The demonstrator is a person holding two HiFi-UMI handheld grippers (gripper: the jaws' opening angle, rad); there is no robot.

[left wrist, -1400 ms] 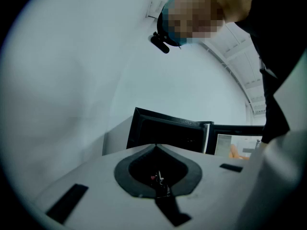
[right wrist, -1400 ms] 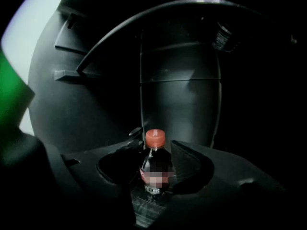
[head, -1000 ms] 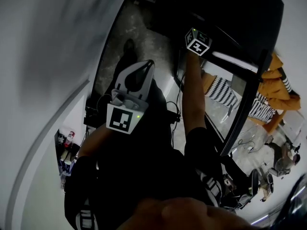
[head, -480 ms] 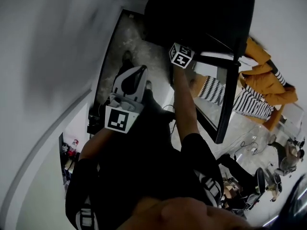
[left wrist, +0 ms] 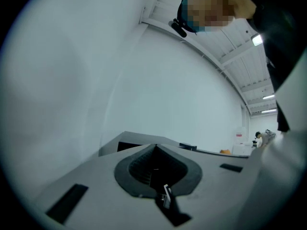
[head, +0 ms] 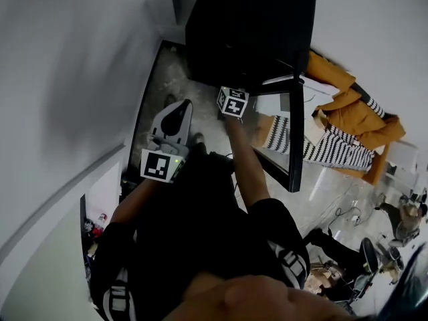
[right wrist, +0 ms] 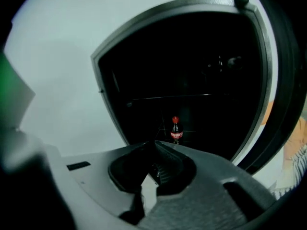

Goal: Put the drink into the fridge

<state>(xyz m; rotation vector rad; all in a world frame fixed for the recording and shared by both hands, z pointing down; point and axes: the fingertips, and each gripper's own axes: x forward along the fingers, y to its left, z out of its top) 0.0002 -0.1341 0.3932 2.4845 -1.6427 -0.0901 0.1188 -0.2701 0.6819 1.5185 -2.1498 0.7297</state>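
The drink, a small dark bottle [right wrist: 176,130] with a red cap and red label, stands upright on a shelf deep inside the black fridge [right wrist: 192,71]. My right gripper [right wrist: 156,143] is shut with nothing between its jaws, a good way in front of the bottle. In the head view its marker cube [head: 232,102] sits at the fridge's [head: 247,25] lower edge, beside the open door [head: 295,136]. My left gripper [head: 180,105] hangs to the left, shut and empty, its jaws [left wrist: 154,147] facing a bare white wall.
A white wall [head: 67,79] runs along the left. Orange and striped clothing [head: 341,129] lies right of the fridge door. A wheeled chair base [head: 368,256] and cables are on the floor at lower right. The person's dark sleeves and torso fill the lower middle.
In the head view the fridge and both grippers have slid left and down. The right gripper's cube has gone from the fridge's opening to its lower edge. The left gripper has kept its pose.
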